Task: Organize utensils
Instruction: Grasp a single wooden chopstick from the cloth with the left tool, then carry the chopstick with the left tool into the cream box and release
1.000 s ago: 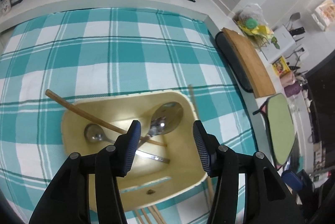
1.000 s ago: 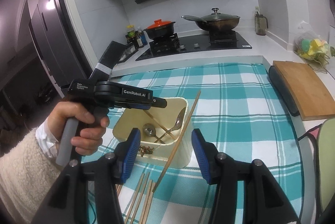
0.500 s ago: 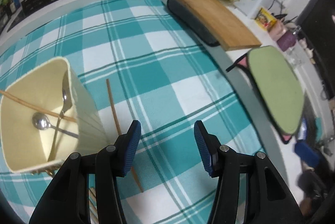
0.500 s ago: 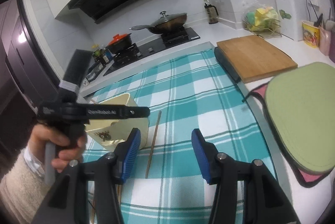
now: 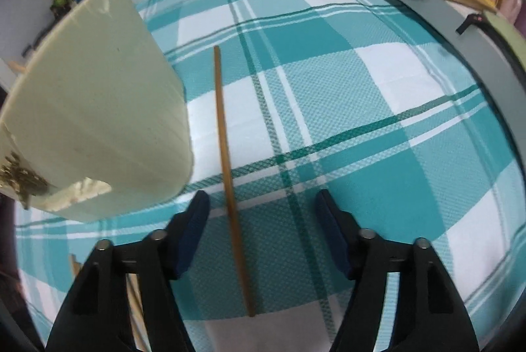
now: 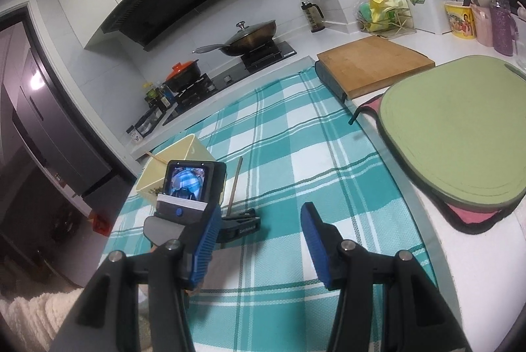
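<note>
A single wooden chopstick (image 5: 228, 174) lies on the teal checked cloth, just right of the cream utensil holder (image 5: 95, 128). My left gripper (image 5: 263, 217) is open and low over the cloth, with the chopstick's near end between its fingers. More chopsticks (image 5: 133, 296) lie at the lower left behind the left finger. In the right wrist view the holder (image 6: 177, 161) stands at the left with a chopstick sticking out, and the loose chopstick (image 6: 236, 179) lies beside it. My right gripper (image 6: 259, 237) is open and empty, held above the cloth behind the left gripper.
A wooden cutting board (image 6: 371, 62) on a dark mat and a green mat (image 6: 460, 135) lie to the right of the cloth. The stove with a wok (image 6: 250, 36) and an orange-lidded pot (image 6: 184, 72) is at the back. The cloth's right edge meets the white counter.
My left gripper has moved from above the holder down and to the right, onto the loose chopstick. My right gripper has swung right and away from the holder.
</note>
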The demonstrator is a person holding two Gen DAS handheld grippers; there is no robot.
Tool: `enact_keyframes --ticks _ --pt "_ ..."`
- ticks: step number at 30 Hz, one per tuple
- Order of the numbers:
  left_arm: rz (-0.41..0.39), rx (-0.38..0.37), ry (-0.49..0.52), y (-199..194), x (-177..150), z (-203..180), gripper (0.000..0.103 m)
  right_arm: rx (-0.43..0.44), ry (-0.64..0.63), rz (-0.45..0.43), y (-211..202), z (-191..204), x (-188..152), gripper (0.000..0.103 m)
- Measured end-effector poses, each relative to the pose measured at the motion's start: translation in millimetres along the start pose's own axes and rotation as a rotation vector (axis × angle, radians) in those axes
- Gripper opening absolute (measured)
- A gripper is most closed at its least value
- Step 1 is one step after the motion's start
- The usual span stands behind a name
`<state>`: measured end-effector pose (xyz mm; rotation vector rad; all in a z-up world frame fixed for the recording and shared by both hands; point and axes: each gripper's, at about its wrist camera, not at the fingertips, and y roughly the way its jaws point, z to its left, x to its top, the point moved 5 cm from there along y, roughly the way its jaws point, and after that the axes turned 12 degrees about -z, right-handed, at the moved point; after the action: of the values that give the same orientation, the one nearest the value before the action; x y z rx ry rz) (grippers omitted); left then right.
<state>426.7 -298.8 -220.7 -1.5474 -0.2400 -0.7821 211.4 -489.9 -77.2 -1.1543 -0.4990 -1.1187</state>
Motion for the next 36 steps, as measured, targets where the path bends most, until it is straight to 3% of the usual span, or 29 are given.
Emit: enact_keyframes --ticks 1,3,4,11,14,16,18,21,22,23,24,26,28,32,36 --pt "0.020 -0.049 -0.028 -1.5 -0.9 -0.6 0.019 0.006 0.002 0.002 -1.1 0.5 -2.4 0.052" --pt "0.035 -0.071 -0.006 -6.4 -3.7 -2.6 0.005 0.005 0.002 0.001 -4.2 1.2 -7.1 0.052" --pt "0.039 -0.099 -0.007 -9.9 -7.5 -3.5 0.004 0.005 0.003 0.001 -5.7 1.2 -9.3 0.052" --pt "0.130 -0.272 0.095 -63.6 -69.7 -10.5 0.004 -0.009 0.036 -0.012 -23.8 -7.5 -24.3 0.052" --pt "0.172 -0.317 0.146 -80.3 -83.4 -13.1 0.010 -0.023 0.054 -0.009 -31.9 -13.8 -33.4 0.052" --pt "0.159 -0.329 0.150 -84.3 -72.9 -14.9 0.049 -0.035 0.053 -0.006 -34.6 -15.9 -39.5 0.052" --pt "0.121 -0.303 0.171 -78.3 -53.4 -18.5 0.058 -0.041 0.064 0.002 -34.0 -17.1 -45.1 0.052" --pt "0.122 -0.273 0.179 -52.9 -29.0 -26.0 0.057 -0.047 0.086 0.008 -33.3 -17.0 -49.9 0.052" --pt "0.135 -0.263 0.181 -41.7 -24.1 -27.0 0.051 -0.048 0.086 0.004 -34.2 -15.4 -50.0 0.052" --pt "0.157 -0.255 0.184 -31.8 -21.9 -29.8 0.043 -0.050 0.084 -0.001 -35.3 -13.6 -50.2 0.052" --pt "0.180 -0.253 0.180 -22.7 -21.4 -31.3 0.026 -0.051 0.082 -0.006 -36.7 -11.4 -50.2 0.052" --pt "0.156 -0.262 0.198 -21.8 -16.5 -35.5 0.004 -0.046 0.078 -0.006 -38.2 -6.6 -51.1 0.052" --pt "0.130 -0.296 0.174 -30.3 -14.0 -35.5 0.003 -0.048 0.066 -0.004 -39.2 -2.5 -52.8 0.052" --pt "-0.032 -0.341 0.088 -81.4 4.7 -15.9 0.003 -0.051 0.039 0.002 -40.1 3.4 -57.9 0.052" --pt "-0.223 -0.367 -0.040 -149.1 44.7 22.8 0.003 -0.042 0.042 0.013 -36.0 5.7 -62.0 0.052"
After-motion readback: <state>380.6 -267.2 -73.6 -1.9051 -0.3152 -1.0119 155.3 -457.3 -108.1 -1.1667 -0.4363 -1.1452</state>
